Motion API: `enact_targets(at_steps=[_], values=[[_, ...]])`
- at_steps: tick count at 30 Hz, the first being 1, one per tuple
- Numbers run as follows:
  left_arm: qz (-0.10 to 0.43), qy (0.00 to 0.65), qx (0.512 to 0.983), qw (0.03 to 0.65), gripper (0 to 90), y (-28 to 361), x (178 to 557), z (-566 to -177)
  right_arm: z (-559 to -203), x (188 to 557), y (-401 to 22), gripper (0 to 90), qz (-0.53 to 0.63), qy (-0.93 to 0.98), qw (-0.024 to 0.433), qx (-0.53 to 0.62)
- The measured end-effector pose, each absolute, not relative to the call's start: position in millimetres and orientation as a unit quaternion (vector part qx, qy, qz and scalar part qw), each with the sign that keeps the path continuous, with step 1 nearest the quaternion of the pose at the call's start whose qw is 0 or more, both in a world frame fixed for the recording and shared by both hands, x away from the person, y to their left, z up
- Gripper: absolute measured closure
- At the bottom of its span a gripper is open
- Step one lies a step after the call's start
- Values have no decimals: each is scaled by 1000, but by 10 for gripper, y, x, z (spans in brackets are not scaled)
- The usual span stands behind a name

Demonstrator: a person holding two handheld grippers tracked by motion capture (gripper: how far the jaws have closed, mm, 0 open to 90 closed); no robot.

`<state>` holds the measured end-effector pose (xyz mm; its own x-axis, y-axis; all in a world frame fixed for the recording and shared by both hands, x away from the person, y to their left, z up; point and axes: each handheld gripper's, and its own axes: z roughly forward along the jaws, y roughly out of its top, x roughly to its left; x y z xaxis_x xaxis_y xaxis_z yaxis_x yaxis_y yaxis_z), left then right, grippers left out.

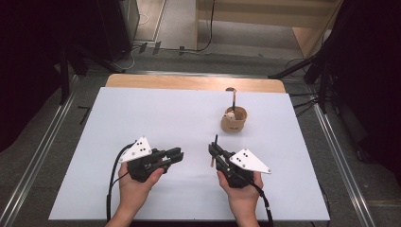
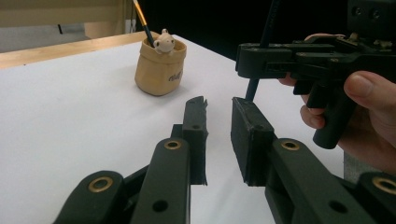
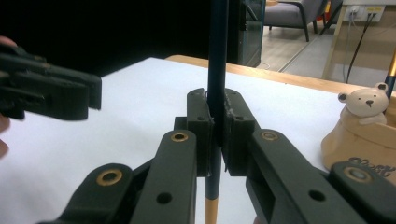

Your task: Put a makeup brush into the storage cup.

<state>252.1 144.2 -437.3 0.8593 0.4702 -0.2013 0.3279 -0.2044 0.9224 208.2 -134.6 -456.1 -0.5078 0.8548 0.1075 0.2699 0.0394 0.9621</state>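
Note:
My right gripper (image 1: pixel 213 150) is shut on a dark pencil (image 1: pixel 216 141) with an orange-yellow lower end, held upright just above the white table. In the right gripper view the jaws (image 3: pixel 215 100) pinch the pencil (image 3: pixel 218 46) at mid-shaft. My left gripper (image 1: pixel 179 155) hovers to its left, pointing at it. Its jaws (image 2: pixel 219 107) stand slightly apart with nothing between them. The right gripper (image 2: pixel 280 60) and its pencil (image 2: pixel 268 23) sit just beyond them. A tan pot (image 1: pixel 234 119) with a small bear figure (image 2: pixel 164 42) holds another pencil (image 2: pixel 142 23).
The white table sheet (image 1: pixel 142 123) ends at a wooden strip (image 1: pixel 189 82) along the far edge. The tan pot (image 3: pixel 364 135) stands close to the right gripper's right side. Dark stands and cables lie on the floor around the table.

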Motion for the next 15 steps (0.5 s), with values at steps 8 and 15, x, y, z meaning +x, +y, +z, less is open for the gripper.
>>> enact_targets(at_steps=[8,15], values=[[57,253,776,575,734,1447,2525,-4344,-4554,2070,-1275,849,513,700,304,393],[55,250,780,571,716,1445,2523,-4320,-4575,2074,-1233,849,493,716,316,381]])
